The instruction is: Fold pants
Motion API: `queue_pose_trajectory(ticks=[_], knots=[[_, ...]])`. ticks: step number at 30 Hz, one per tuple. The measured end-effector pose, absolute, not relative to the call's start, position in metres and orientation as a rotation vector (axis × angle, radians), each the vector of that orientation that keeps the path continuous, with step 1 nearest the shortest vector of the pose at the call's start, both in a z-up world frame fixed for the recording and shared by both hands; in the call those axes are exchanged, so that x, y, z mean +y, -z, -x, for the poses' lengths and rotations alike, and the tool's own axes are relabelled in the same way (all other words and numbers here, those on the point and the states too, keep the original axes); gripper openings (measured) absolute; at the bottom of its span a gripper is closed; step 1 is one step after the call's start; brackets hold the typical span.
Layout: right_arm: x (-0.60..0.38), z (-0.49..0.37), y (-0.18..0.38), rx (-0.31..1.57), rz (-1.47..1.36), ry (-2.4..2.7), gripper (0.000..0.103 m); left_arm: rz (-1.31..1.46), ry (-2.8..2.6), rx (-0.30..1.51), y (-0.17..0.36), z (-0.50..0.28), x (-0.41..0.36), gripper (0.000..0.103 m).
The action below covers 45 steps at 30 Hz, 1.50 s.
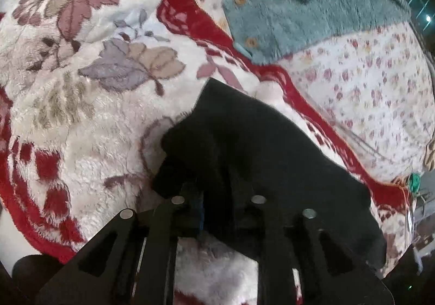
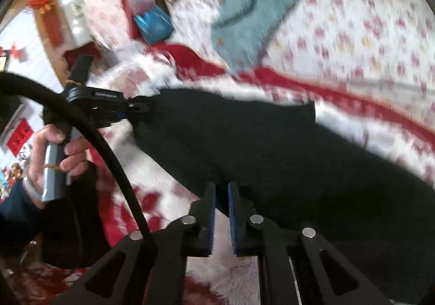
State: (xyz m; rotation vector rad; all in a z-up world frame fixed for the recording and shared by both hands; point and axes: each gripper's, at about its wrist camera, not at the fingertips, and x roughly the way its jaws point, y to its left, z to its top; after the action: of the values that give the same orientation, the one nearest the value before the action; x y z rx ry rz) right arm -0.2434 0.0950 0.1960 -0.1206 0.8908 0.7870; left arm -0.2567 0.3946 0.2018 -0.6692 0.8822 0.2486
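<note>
The black pants [image 1: 261,147] lie on a fluffy white-and-red leaf-patterned blanket [image 1: 81,92]. In the left wrist view my left gripper [image 1: 214,196] is shut on a bunched edge of the pants, and the cloth hides its fingertips. In the right wrist view the pants [image 2: 272,147] stretch from the left gripper [image 2: 141,109], held by a hand at the left, down to the lower right. My right gripper [image 2: 221,190] sits at the near edge of the pants, its blue pads a narrow gap apart with nothing between them.
A teal fuzzy garment [image 1: 304,5] with wooden buttons lies on a floral bedsheet [image 1: 367,82] beyond the blanket. A black cable [image 2: 108,147] arcs across the left of the right wrist view. Boxes and a blue packet [image 2: 155,24] sit at the bed's far side.
</note>
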Motion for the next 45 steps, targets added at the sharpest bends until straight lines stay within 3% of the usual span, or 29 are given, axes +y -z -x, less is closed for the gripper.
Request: queue_pose_trajectory(ticks=[2, 5, 8, 16, 22, 37, 45], knots=[[0.091, 0.245, -0.203, 0.885, 0.078, -0.799, 0.016, 0.645, -0.247, 0.870, -0.214, 0.260, 0.395, 0.027], [0.075, 0.252, -0.224, 0.855, 0.018, -0.857, 0.039, 0.609, -0.306, 0.834, -0.234, 0.273, 0.399, 0.041], [0.051, 0.259, -0.237, 0.823, 0.005, -0.827, 0.041, 0.642, -0.323, 0.783, -0.247, 0.289, 0.407, 0.053], [-0.025, 0.248, -0.234, 0.846, -0.198, -0.644, 0.041, 0.566, -0.241, 0.770, -0.266, 0.287, 0.367, 0.054], [-0.068, 0.252, -0.242, 0.816, -0.343, -0.570, 0.041, 0.488, -0.146, 0.870, -0.246, 0.266, 0.309, 0.054], [-0.192, 0.289, -0.271, 0.679, -0.435, -0.369, 0.044, 0.350, 0.203, 0.896, -0.286, 0.222, 0.146, 0.054], [-0.219, 0.290, -0.269, 0.643, -0.439, -0.413, 0.044, 0.321, 0.235, 0.946, -0.285, 0.224, 0.101, 0.054]])
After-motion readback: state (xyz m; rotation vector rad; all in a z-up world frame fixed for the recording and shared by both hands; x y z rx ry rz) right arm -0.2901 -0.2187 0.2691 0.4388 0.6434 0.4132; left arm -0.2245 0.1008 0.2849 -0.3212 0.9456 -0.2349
